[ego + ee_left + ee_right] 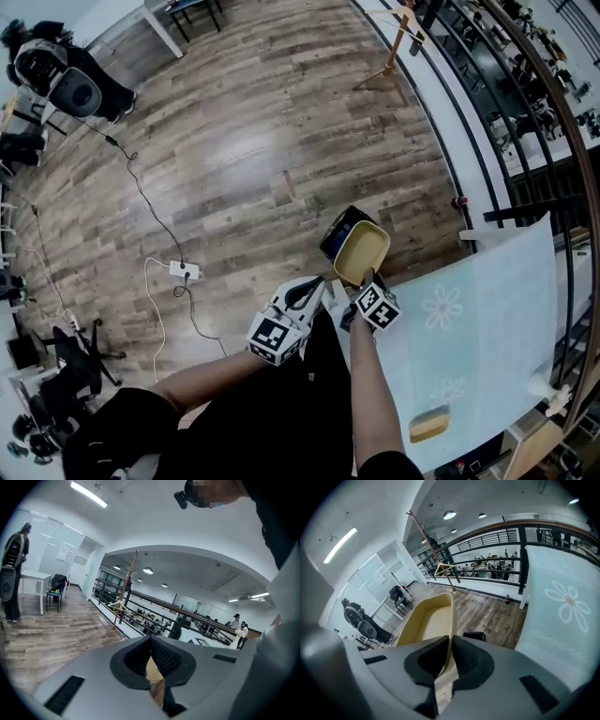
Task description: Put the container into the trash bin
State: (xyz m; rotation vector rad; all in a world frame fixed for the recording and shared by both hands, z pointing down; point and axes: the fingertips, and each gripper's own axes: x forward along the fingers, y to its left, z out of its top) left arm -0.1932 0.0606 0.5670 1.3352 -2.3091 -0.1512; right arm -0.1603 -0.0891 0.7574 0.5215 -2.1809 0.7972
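A pale yellow container [364, 251] hangs tilted over the floor, with my right gripper [368, 279] shut on its near rim. In the right gripper view the jaws pinch the container's side wall [425, 620] and its hollow faces left. A dark trash bin [337, 232] stands on the wood floor just beyond and partly under the container; its black rim [474, 636] shows past the right gripper [450, 643]. My left gripper [314, 287] is held close beside the right one, and in its own view the left gripper [151, 641] is shut with nothing between its jaws.
A table with a light blue flower-print cloth [487, 328] lies to the right, with a yellow sponge-like block [429, 427] on it. A black railing [525, 112] runs behind it. A power strip [184, 271] and cables lie on the floor to the left; a wooden coat stand [398, 42] is far ahead.
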